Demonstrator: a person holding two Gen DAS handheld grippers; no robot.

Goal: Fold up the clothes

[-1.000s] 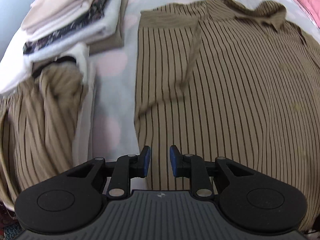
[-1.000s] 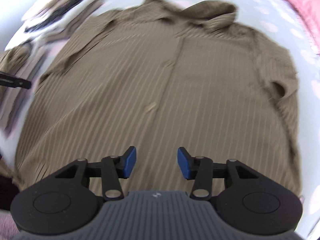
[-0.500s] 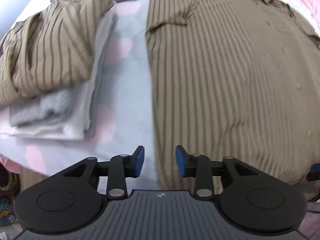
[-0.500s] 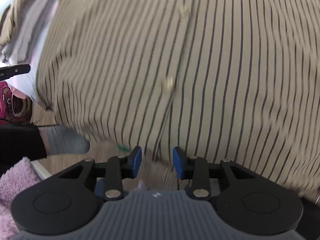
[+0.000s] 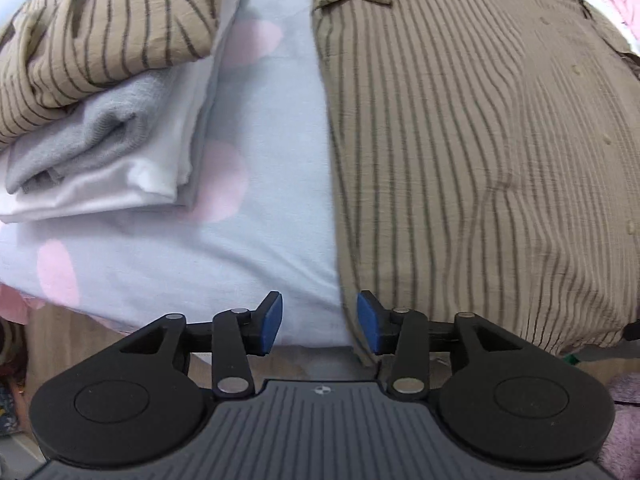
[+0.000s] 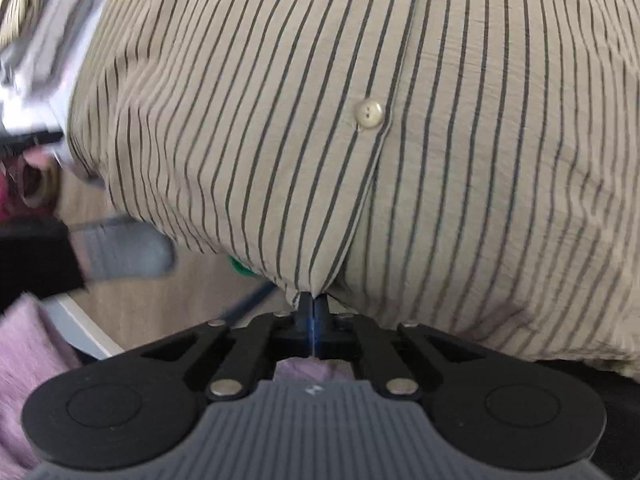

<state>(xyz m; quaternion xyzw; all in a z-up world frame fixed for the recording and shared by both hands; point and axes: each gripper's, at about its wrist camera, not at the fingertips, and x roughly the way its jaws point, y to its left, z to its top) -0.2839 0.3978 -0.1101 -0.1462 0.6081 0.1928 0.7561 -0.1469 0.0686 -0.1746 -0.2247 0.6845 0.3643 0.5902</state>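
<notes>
A tan shirt with dark stripes (image 5: 472,152) lies spread flat on the bed, buttons up, its hem hanging over the near edge. My left gripper (image 5: 319,322) hovers at the shirt's lower left corner; its jaws are opening, and the hem's side edge hangs just inside the right pad without being pressed. In the right wrist view the same striped shirt (image 6: 360,120) fills the frame. My right gripper (image 6: 314,306) is shut on the hem below the button placket, the fabric puckered into its tips.
A pile of folded clothes (image 5: 104,92) sits left of the shirt: a striped tan piece over grey and white ones. The bedsheet (image 5: 272,168) is pale blue with pink dots. A person's grey-socked foot (image 6: 128,250) stands on the wooden floor below the bed edge.
Both grippers came down to the shirt's near hem. The right gripper closed onto the hem fabric. The left gripper's jaws spread wider beside the shirt's lower left corner.
</notes>
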